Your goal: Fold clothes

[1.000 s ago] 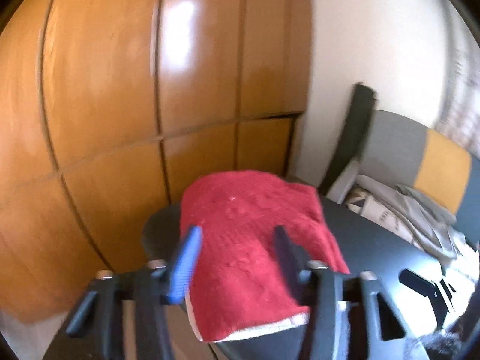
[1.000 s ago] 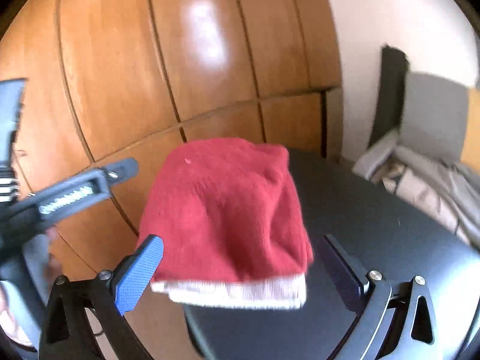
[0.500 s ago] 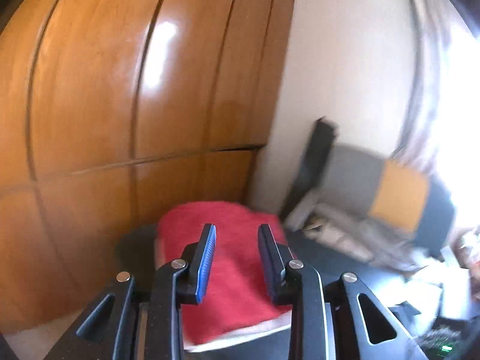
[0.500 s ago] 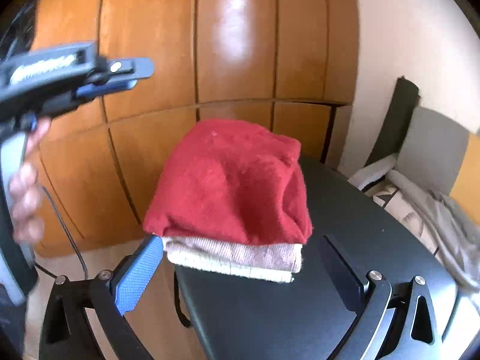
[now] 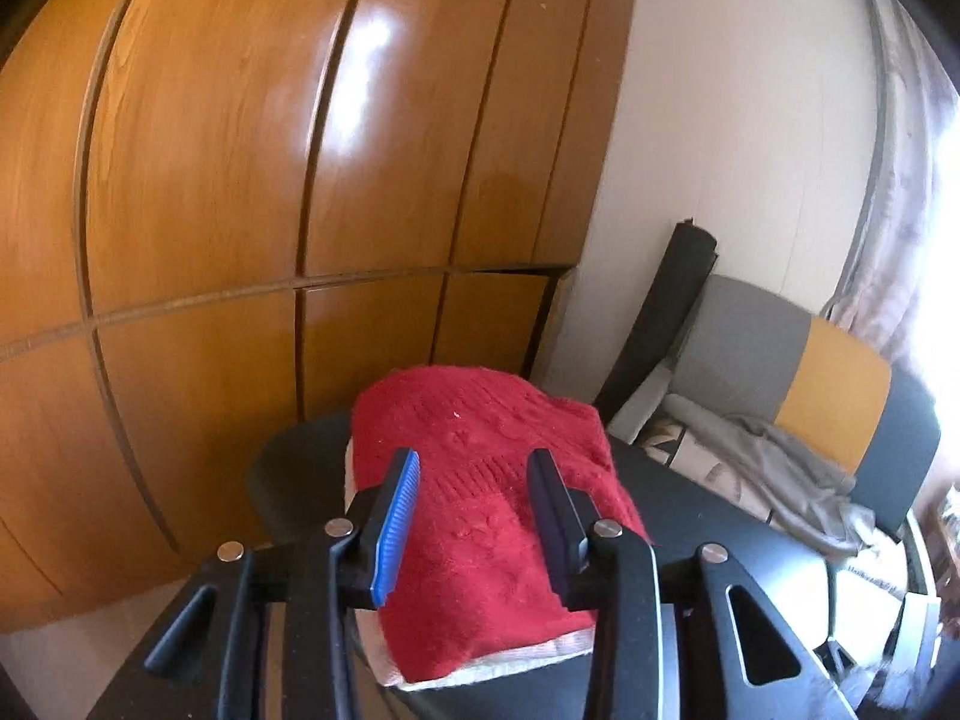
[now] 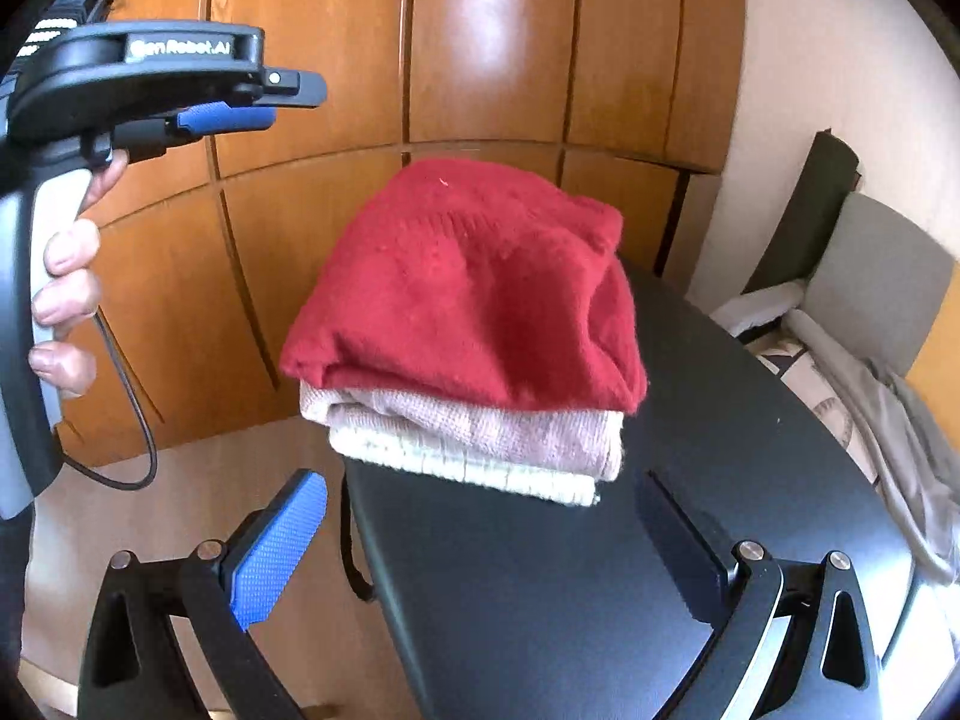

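A folded red knit garment (image 6: pixel 474 288) lies on top of folded pale pink and cream garments (image 6: pixel 480 444) at the far left end of a black table (image 6: pixel 540 588). It also shows in the left wrist view (image 5: pixel 486 498). My left gripper (image 5: pixel 474 510) is open and empty, held above the red garment; it appears high at the left in the right wrist view (image 6: pixel 228 102). My right gripper (image 6: pixel 480 540) is wide open and empty, in front of the stack and apart from it.
A wooden wardrobe (image 5: pixel 270 180) stands behind the table. A grey and yellow chair (image 5: pixel 810 384) with loose grey clothes (image 5: pixel 780 468) is at the right. The table edge drops to the floor at the left (image 6: pixel 354 510).
Both grippers have pulled back and risen from the stack. The left gripper narrowed, then widened a little. The pink and cream layers under the red garment have come into view.
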`<act>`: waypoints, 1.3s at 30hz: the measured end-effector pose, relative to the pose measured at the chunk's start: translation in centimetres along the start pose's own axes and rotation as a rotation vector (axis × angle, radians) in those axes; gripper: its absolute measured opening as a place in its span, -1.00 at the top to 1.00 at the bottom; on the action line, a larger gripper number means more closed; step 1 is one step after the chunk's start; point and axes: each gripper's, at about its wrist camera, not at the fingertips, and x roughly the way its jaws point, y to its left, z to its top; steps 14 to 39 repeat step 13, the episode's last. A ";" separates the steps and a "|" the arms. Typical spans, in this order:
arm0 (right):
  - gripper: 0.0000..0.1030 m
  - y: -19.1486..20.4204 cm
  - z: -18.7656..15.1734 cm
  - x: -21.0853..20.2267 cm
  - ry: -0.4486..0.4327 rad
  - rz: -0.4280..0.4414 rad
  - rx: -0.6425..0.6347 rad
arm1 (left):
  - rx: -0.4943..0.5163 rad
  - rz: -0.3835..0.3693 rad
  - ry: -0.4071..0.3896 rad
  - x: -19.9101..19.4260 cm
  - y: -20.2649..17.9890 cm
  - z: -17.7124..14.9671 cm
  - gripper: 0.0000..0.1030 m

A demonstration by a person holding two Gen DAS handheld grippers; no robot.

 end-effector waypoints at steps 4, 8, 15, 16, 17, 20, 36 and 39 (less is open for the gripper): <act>-1.00 -0.2 -0.7 -0.3 0.006 -0.015 -0.007 | -0.006 0.039 -0.007 0.6 0.5 -0.1 0.28; -1.00 -0.3 -1.4 0.2 0.037 -0.027 -0.009 | -0.005 0.054 -0.009 0.8 0.7 -0.3 0.28; -1.00 -0.7 -1.9 0.8 0.070 -0.023 0.009 | -0.021 0.049 -0.013 0.9 1.0 -0.4 0.28; -1.00 -0.7 -1.9 0.8 0.070 -0.023 0.009 | -0.021 0.049 -0.013 0.9 1.0 -0.4 0.28; -1.00 -0.7 -1.9 0.8 0.070 -0.023 0.009 | -0.021 0.049 -0.013 0.9 1.0 -0.4 0.28; -1.00 -0.7 -1.9 0.8 0.070 -0.023 0.009 | -0.021 0.049 -0.013 0.9 1.0 -0.4 0.28; -1.00 -0.7 -1.9 0.8 0.070 -0.023 0.009 | -0.021 0.049 -0.013 0.9 1.0 -0.4 0.28; -1.00 -0.7 -1.9 0.8 0.070 -0.023 0.009 | -0.021 0.049 -0.013 0.9 1.0 -0.4 0.28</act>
